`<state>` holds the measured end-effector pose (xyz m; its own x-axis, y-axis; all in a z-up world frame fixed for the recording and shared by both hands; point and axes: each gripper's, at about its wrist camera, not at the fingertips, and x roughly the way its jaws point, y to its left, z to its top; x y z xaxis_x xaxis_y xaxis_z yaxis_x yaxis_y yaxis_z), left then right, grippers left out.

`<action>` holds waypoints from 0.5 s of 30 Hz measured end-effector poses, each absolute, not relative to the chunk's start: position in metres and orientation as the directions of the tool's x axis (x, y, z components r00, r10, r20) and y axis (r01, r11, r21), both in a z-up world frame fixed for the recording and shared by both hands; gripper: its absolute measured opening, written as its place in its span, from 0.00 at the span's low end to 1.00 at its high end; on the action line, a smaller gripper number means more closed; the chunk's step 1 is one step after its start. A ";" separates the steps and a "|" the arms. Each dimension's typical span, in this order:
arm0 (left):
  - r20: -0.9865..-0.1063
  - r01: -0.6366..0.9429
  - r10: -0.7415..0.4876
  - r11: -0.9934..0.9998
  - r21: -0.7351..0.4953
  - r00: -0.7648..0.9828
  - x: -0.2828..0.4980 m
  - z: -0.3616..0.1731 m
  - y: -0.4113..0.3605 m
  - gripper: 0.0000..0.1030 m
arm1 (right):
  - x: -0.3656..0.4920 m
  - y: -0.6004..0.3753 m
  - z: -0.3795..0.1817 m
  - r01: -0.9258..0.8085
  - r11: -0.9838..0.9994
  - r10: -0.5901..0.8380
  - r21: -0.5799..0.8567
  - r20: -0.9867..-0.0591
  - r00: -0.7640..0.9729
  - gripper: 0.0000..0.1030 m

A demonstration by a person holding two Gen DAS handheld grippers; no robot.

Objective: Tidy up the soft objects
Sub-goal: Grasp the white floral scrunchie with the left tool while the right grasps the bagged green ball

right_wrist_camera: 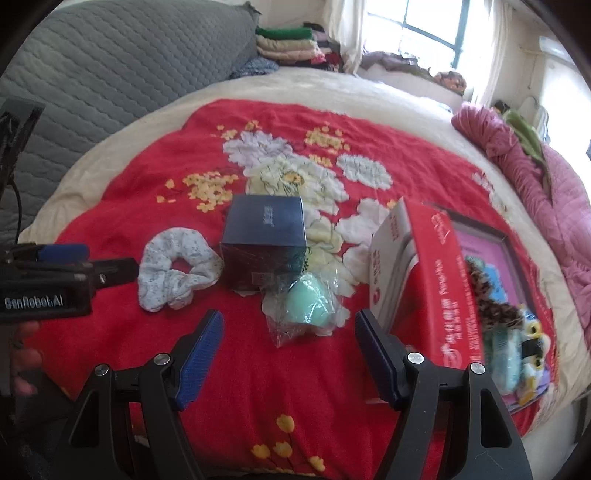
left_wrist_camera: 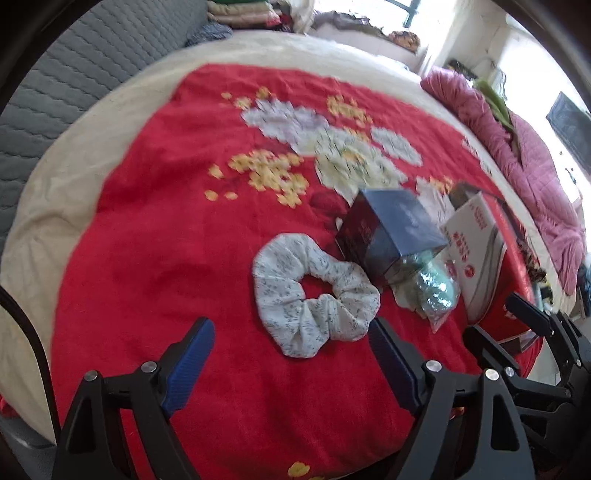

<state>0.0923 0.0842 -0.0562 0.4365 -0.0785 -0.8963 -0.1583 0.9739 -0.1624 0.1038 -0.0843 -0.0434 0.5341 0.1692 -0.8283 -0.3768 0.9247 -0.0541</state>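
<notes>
Bright window (right_wrist_camera: 417,29) behind a bed (right_wrist_camera: 314,85), grey quilted headboard (right_wrist_camera: 122,62), folded clothes (right_wrist_camera: 288,44).

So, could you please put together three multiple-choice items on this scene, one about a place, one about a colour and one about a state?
1. Where does the scrunchie lie relative to the dark blue box in the right wrist view?
A. to its left
B. on top of it
C. inside the red box

2. What colour is the soft thing in the clear plastic bag?
A. yellow
B. mint green
C. black

3. How is the right claw?
A. shut on the scrunchie
B. shut on the bag
C. open, holding nothing

Answers:
1 A, it lies on the red blanket left of the box.
2 B, green shows through the plastic.
3 C, its blue pads stand apart with only blanket between.
</notes>
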 end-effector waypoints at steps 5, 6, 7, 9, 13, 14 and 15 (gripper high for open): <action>-0.920 -0.122 -0.108 0.979 -0.165 0.377 0.111 -0.084 0.074 0.82 | 0.112 -0.082 -0.060 -0.378 0.922 0.137 -0.082 -0.845 0.517 0.72; -0.925 -0.114 -0.113 0.980 -0.164 0.363 0.116 -0.090 0.072 0.82 | 0.113 -0.081 -0.063 -0.381 0.921 0.137 -0.082 -0.848 0.512 0.72; -0.928 -0.109 -0.111 0.981 -0.160 0.355 0.120 -0.094 0.071 0.82 | 0.114 -0.081 -0.066 -0.383 0.919 0.129 -0.091 -0.850 0.511 0.72; -0.934 -0.107 -0.109 0.982 -0.153 0.340 0.129 -0.103 0.070 0.82 | 0.118 -0.079 -0.071 -0.387 0.917 0.122 -0.099 -0.854 0.506 0.72; -0.940 -0.095 -0.100 0.986 -0.138 0.328 0.143 -0.114 0.067 0.82 | 0.128 -0.076 -0.083 -0.384 0.916 0.099 -0.118 -0.860 0.501 0.72; -0.939 -0.091 -0.100 0.986 -0.137 0.328 0.144 -0.115 0.067 0.82 | 0.132 -0.075 -0.086 -0.384 0.915 0.089 -0.126 -0.864 0.495 0.72; -0.939 -0.090 -0.099 0.987 -0.136 0.331 0.146 -0.118 0.068 0.82 | 0.136 -0.074 -0.090 -0.381 0.915 0.078 -0.134 -0.867 0.493 0.72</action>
